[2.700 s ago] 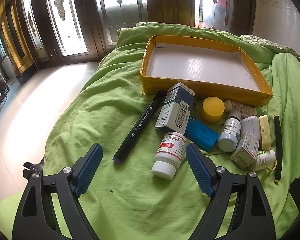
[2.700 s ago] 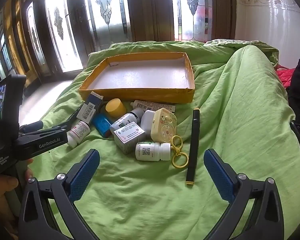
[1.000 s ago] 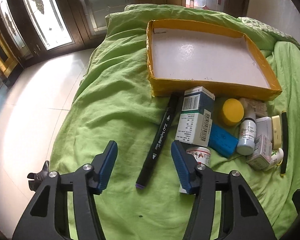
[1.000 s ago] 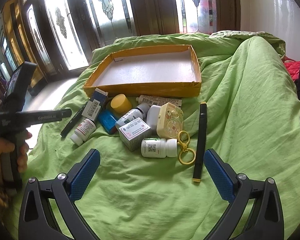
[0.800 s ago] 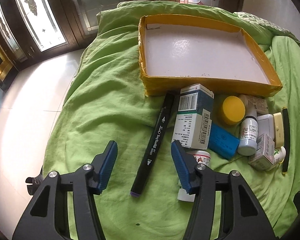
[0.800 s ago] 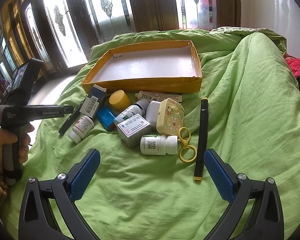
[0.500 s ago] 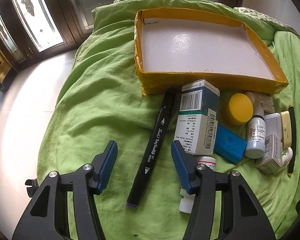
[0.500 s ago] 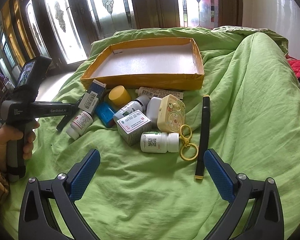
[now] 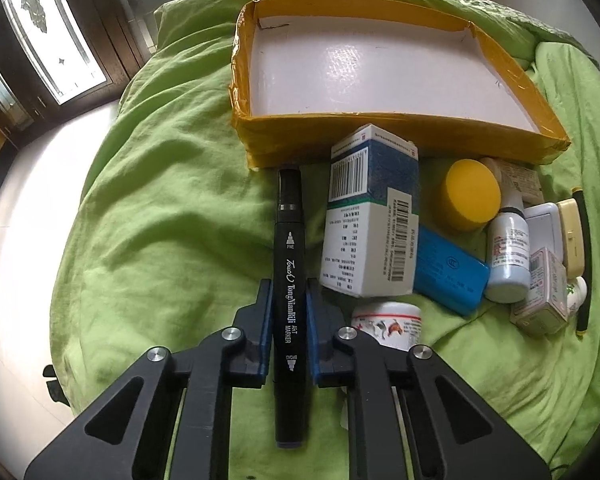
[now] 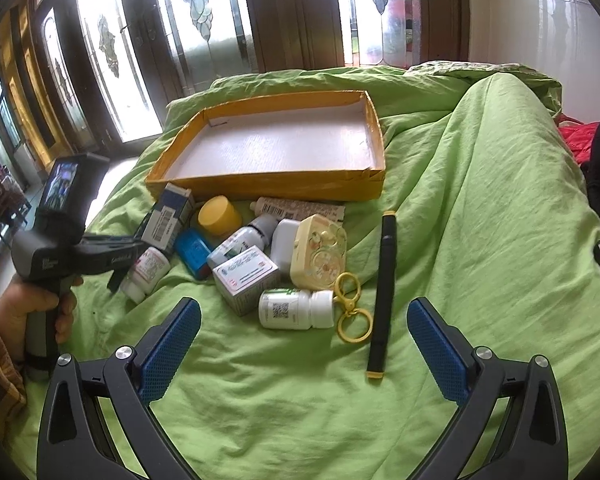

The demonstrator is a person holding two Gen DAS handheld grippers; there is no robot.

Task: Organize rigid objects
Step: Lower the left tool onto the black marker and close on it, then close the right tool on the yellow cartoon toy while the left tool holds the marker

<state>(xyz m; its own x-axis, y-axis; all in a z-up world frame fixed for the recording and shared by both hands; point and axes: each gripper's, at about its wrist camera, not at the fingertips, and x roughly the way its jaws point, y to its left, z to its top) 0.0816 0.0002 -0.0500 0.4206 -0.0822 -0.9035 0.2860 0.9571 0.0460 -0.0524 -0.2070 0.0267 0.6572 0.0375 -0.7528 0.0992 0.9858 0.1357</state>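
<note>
Marker [image 9: 288,280] left of boxes [image 9: 370,216], before tray [image 9: 380,144].

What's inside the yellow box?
Nothing can be seen inside the yellow box; only its bare white floor shows. The strip just behind its near wall is hidden in both views.

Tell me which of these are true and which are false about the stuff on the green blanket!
1. The left gripper is shut on the black marker. True.
2. The yellow tray is full of bottles. False: it is empty.
3. The right gripper holds the white bottle. False: its jaws are open and hold nothing.
4. A gold key ring lies beside the white bottle. True.
5. The yellow lid sits inside the tray. False: it lies on the green blanket in front of the tray.
</note>
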